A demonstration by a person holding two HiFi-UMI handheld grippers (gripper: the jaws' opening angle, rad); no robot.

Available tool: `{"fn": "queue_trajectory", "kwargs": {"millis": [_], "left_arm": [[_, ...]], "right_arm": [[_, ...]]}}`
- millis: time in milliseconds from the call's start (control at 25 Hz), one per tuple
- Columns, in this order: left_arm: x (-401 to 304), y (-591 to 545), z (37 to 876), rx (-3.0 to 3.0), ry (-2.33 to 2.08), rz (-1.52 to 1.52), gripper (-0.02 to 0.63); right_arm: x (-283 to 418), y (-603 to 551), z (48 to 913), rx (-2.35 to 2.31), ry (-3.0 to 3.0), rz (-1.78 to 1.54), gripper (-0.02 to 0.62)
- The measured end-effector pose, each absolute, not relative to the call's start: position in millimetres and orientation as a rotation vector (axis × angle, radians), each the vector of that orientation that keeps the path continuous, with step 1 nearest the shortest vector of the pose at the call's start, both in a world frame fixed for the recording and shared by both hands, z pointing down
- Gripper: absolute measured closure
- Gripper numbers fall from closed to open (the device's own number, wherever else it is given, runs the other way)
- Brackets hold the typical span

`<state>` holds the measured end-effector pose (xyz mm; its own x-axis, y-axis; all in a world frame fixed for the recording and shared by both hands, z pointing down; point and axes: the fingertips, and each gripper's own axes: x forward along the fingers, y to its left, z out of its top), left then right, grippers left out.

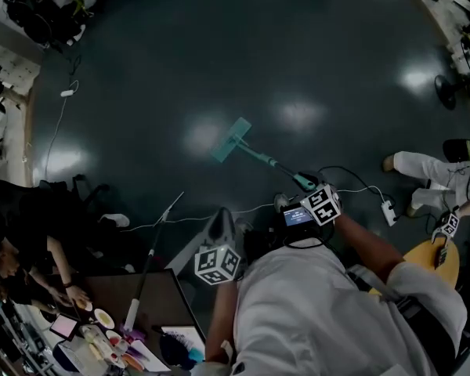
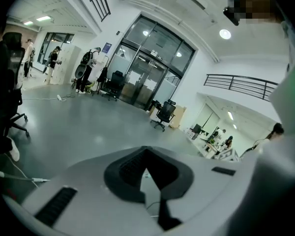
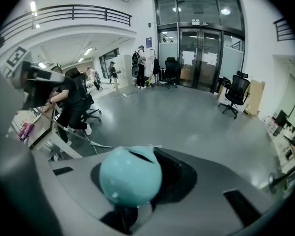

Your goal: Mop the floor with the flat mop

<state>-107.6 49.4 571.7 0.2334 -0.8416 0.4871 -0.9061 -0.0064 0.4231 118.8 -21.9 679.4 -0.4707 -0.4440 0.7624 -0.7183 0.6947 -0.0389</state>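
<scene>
- Right gripper (image 1: 305, 197) had its jaws clamped on the rounded teal end of the mop handle (image 3: 130, 176); it filled the gap between them
- Left gripper (image 2: 146, 173) was off the mop. Its jaws looked drawn together at the tips with nothing between, though that view is awkward, so not certain
- Flat mop head (image 1: 232, 139) lay on the dark floor (image 1: 180, 53) out in front of the person, well clear of the desk (image 1: 153, 296) at lower left
- Risk 1: the hold was single-handed and on a ball-shaped end, so a push or a side load could probably make the handle swivel or slip in the jaws. I'd put the left gripper on the shaft (image 1: 262, 159) first
- Risk 2: a white cable (image 1: 211, 216) crossed the floor just in front of the person and ran to a power strip (image 1: 389, 210). A back stroke could snag it or drag it
- Risk 3: a seated person's legs (image 1: 423, 167) were near on the right, so a wide sweep that way might hit them
- Long axis: from the gripped end it ran diagonally up-left in the head view, sloping down to the floor. The head pointed away from the person, with its long side roughly across the shaft
</scene>
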Motion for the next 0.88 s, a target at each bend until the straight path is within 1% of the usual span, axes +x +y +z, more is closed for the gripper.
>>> {"fn": "queue_trajectory", "kwargs": {"millis": [160, 240, 320, 440, 640, 880], "left_arm": [[-101, 48, 576, 1.855, -1.573, 0.132, 0.604], [-103, 49, 581, 1.843, -1.566, 0.139, 0.604], [-104, 49, 585, 1.829, -1.567, 0.145, 0.604], [-107, 51, 588, 1.808, -1.580, 0.151, 0.604], [-112, 60, 583, 1.759, -1.623, 0.156, 0.604], [-128, 74, 586, 1.668, -1.709, 0.159, 0.604]], "right_arm": [[181, 23, 674, 0.922, -2.093, 0.499, 0.480], [188, 25, 673, 0.966, -2.109, 0.511, 0.480], [180, 10, 673, 1.010, -2.163, 0.472, 0.480], [147, -25, 684, 0.997, -2.230, 0.423, 0.480], [69, -88, 726, 0.890, -2.234, 0.365, 0.480], [-30, -181, 735, 0.853, -2.269, 0.301, 0.480]]}}
